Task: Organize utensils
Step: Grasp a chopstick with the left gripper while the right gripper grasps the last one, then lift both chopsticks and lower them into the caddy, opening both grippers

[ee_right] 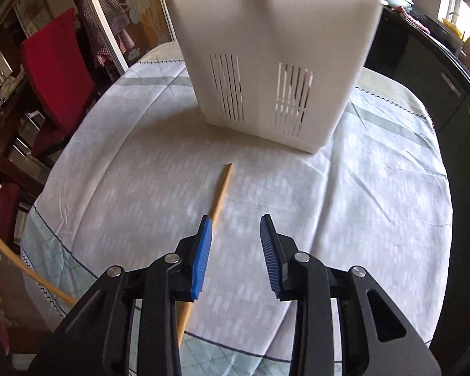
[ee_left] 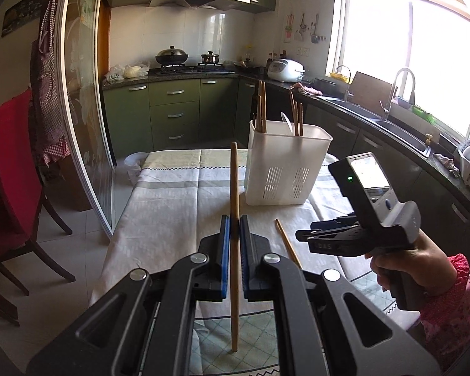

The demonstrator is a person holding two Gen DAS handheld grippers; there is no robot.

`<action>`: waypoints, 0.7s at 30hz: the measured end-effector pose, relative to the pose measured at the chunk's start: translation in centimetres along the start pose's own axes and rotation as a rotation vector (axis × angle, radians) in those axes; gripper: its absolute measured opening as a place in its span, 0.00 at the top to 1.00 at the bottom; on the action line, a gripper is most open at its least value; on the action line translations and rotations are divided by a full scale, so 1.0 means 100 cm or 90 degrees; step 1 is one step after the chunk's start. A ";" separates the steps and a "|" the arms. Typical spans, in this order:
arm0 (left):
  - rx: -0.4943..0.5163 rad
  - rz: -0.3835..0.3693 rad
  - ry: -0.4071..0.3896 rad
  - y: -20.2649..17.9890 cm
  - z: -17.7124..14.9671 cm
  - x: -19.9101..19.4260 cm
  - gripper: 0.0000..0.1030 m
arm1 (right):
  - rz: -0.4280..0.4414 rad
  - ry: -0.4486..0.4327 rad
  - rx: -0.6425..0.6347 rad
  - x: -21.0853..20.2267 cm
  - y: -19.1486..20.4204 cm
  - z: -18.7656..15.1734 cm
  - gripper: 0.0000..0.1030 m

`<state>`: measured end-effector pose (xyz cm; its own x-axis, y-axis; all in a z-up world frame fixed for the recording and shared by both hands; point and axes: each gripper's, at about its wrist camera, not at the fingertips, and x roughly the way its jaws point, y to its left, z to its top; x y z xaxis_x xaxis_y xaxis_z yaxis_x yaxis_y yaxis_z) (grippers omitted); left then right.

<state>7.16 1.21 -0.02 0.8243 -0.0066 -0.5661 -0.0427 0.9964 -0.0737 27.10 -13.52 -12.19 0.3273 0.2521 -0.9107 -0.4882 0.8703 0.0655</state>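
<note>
At the bottom centre of the left wrist view, a chopstick (ee_left: 234, 250) is clenched upright in the jaws of the left gripper (ee_left: 234, 235). In the right wrist view, the right gripper (ee_right: 236, 250) hangs with jaws released over a second chopstick (ee_right: 221, 192) lying on the tabletop (ee_right: 376, 203). Farther up, the white holder (ee_left: 285, 169) stands with several chopsticks already inside. The gathering step is judged under way; next, the held stick must be lowered into the holder's open top

Matt white plastic holder (ee_left: 286, 169) with slotted walls; bare wooden chopsticks (ee_left: 234, 235) — smooth, unvarnished; woven cloth (ee_right: 141, 156) over the counter; ribbed blue rubber pads (ee_right: 202, 260).
</note>
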 end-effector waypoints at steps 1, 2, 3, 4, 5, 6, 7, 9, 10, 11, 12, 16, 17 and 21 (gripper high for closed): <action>0.002 0.000 -0.003 0.001 -0.001 -0.002 0.94 | -0.003 0.009 -0.001 0.006 0.003 0.003 0.72; 0.002 0.000 -0.005 0.003 -0.001 -0.003 0.94 | -0.003 0.015 -0.002 0.011 0.005 0.004 0.72; 0.000 -0.001 -0.006 0.005 -0.002 -0.005 0.94 | -0.004 0.019 -0.004 0.014 0.008 0.005 0.72; -0.001 -0.002 -0.006 0.006 -0.003 -0.005 0.94 | -0.007 0.020 -0.006 0.017 0.010 0.005 0.72; -0.001 -0.003 -0.006 0.007 -0.003 -0.005 0.94 | -0.009 0.022 -0.007 0.019 0.013 0.005 0.72; -0.001 -0.002 -0.007 0.008 -0.003 -0.005 0.94 | -0.008 0.024 -0.008 0.022 0.013 0.006 0.72; -0.001 -0.003 -0.007 0.009 -0.003 -0.005 0.94 | -0.008 0.027 -0.009 0.024 0.016 0.008 0.72; -0.003 -0.007 -0.007 0.010 -0.003 -0.004 0.94 | -0.014 0.032 -0.017 0.029 0.021 0.011 0.73; -0.003 -0.008 -0.007 0.008 -0.003 -0.005 0.94 | -0.016 0.036 -0.019 0.032 0.023 0.013 0.74; -0.002 -0.010 -0.008 0.008 -0.003 -0.005 0.94 | -0.018 0.041 -0.022 0.036 0.026 0.014 0.77; -0.001 -0.010 -0.008 0.008 -0.003 -0.005 0.94 | -0.020 0.037 -0.023 0.037 0.027 0.013 0.78; 0.001 -0.010 -0.010 0.007 -0.004 -0.005 0.94 | -0.009 0.036 -0.023 0.042 0.034 0.015 0.91; 0.000 -0.010 -0.010 0.007 -0.004 -0.005 0.94 | -0.006 0.036 -0.020 0.041 0.034 0.016 0.92; -0.003 -0.008 -0.011 0.008 -0.004 -0.005 0.94 | 0.017 0.009 -0.003 0.028 0.028 0.015 0.93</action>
<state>6.50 1.96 -0.14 0.8343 -0.0182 -0.5511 -0.0341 0.9958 -0.0845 27.88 -9.76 -13.90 0.3028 0.2701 -0.9140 -0.5002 0.8613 0.0888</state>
